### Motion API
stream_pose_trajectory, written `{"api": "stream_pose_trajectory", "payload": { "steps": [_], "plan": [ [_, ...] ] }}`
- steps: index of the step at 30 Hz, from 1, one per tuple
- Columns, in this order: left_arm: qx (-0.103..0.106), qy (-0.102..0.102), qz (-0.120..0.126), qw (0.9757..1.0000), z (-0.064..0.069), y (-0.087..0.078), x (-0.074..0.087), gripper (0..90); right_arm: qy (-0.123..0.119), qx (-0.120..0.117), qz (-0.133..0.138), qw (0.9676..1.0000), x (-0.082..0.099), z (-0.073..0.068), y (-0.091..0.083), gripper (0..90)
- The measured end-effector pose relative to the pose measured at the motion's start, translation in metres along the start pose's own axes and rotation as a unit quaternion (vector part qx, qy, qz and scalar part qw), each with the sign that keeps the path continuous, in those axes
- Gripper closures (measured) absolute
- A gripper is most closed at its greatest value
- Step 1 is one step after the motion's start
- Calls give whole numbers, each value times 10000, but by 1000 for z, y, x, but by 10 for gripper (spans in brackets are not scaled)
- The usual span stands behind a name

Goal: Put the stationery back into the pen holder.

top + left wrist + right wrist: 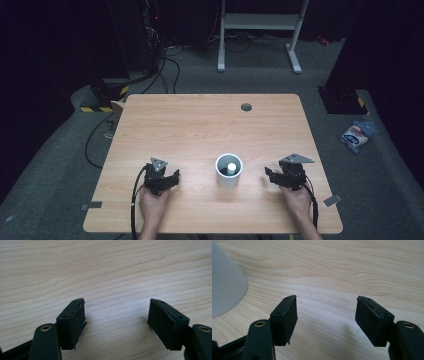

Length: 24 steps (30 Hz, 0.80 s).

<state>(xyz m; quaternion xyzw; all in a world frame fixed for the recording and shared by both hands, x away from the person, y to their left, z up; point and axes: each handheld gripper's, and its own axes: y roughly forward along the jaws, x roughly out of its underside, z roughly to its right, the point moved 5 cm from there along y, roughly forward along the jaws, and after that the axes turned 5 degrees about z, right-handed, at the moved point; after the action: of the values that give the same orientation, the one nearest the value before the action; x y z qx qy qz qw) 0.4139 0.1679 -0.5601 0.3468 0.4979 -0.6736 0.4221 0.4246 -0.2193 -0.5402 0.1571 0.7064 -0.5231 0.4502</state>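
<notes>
White cup (229,172) upright, mouth up, between left tongs (173,178) and right tongs (269,174); both wide, empty

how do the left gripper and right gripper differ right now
The left gripper sits farther from the white cup, with bare wood between its jaws in its own view; the right gripper sits closer, and the cup's wall shows at the edge of its view. In the high view the left gripper's grey plate looks smaller than the right one's. Both are hand-held low over the table, jaws open and empty.
</notes>
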Motion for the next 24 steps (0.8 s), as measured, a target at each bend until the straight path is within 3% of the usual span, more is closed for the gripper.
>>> {"api": "stream_pose_trajectory", "payload": {
  "steps": [5,24],
  "plan": [
    [4,17,-9,10000,0,0,0,299,-199,125,-53,9997,1,-2,5,344],
    [13,72,-38,10000,-1,0,0,299,-193,89,-216,9995,6,-5,18,347]
  ]
}}
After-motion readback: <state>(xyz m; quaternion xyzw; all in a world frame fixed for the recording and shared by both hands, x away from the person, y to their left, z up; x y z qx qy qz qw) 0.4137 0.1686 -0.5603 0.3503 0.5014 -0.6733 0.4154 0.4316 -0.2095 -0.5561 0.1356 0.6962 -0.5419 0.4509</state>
